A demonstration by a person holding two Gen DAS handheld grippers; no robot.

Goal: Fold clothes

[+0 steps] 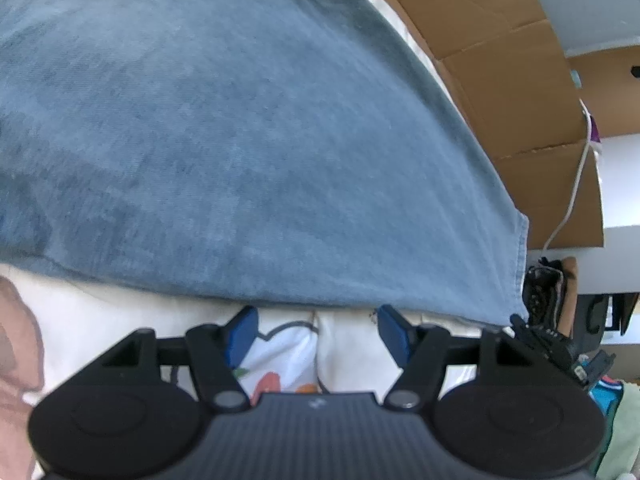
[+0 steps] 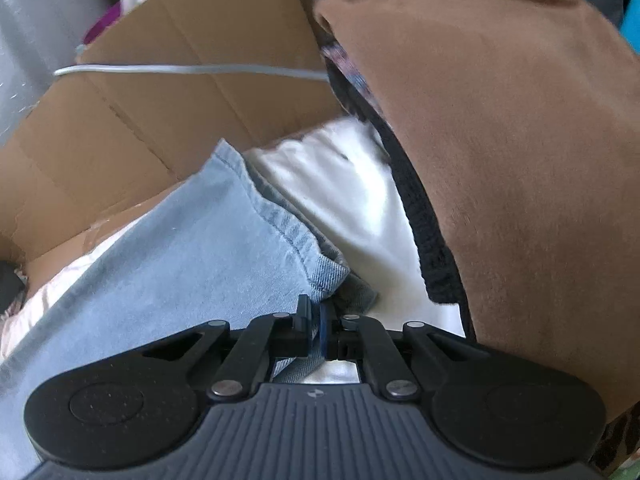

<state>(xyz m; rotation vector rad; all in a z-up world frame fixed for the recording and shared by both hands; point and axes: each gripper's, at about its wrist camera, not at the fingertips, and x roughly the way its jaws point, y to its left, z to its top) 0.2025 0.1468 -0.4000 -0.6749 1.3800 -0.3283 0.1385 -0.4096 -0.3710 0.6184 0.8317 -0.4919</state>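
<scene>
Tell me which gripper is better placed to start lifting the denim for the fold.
Right. The right gripper is shut on the denim garment at its hemmed corner. The left gripper is open over the white bedding, just short of the denim's edge.

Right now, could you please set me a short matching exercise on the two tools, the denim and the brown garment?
Things:
1. left tool
2. right tool
3. blue denim garment
4. brown garment

States:
A. piled beside the white bedding
B. open, holding nothing
C. shut on a hem corner
D. spread flat, corner pinched

Pairs: 1-B, 2-C, 3-D, 4-A
</scene>
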